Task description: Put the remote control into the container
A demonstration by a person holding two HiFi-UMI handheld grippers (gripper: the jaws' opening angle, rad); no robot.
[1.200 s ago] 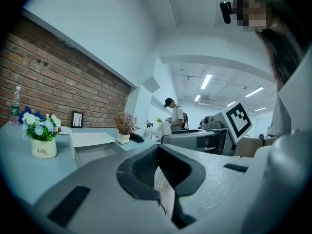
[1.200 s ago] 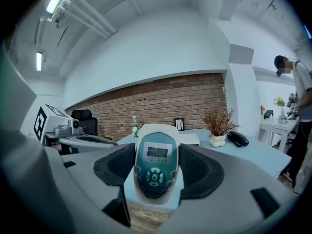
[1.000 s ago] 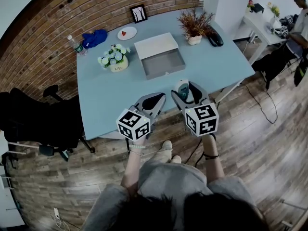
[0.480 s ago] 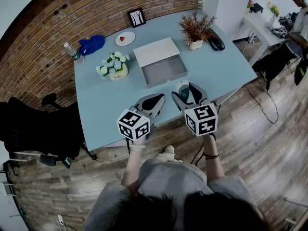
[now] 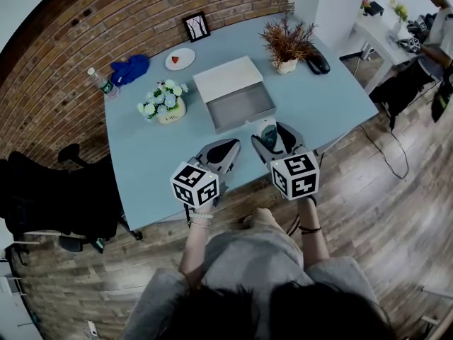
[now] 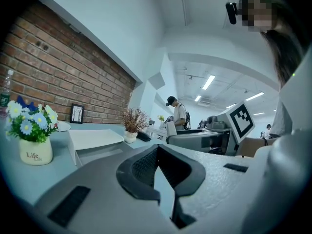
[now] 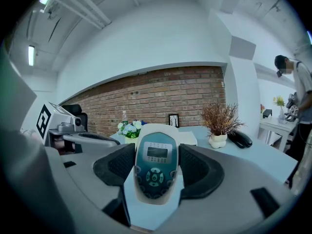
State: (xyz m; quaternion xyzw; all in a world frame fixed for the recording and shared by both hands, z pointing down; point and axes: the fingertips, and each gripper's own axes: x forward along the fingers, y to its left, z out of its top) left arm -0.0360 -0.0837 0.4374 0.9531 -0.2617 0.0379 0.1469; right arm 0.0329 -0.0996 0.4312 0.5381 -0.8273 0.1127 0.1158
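Both tongs are hovering side by side over the near edge of the table, each in one of the person's hands. On the right, the right gripper is clamping the remote between its pads; in its own view the right gripper is pressing both sides of the remote, which is standing upright with its small screen and round keypad facing the camera. On the left, the left gripper is carrying nothing: in its own view the left gripper is showing its dark pads meeting at the tips, with only a thin slit of table between them lower down. Beyond the tongs, the container, an open white box with a grey floor, is lying empty mid-table, and the remote is being held short of it, on its near side and towards its right corner, not inside. A flower pot is standing left of the container, and a dried plant is standing beyond it to the right. Compared with a second ago, both tongs are keeping the same pose and nearly the same spot in the head view, and the remote is staying clamped as before. Only the view is swinging a little, so the table, the container and the flower pot are sitting slightly lower and further left in the frame.
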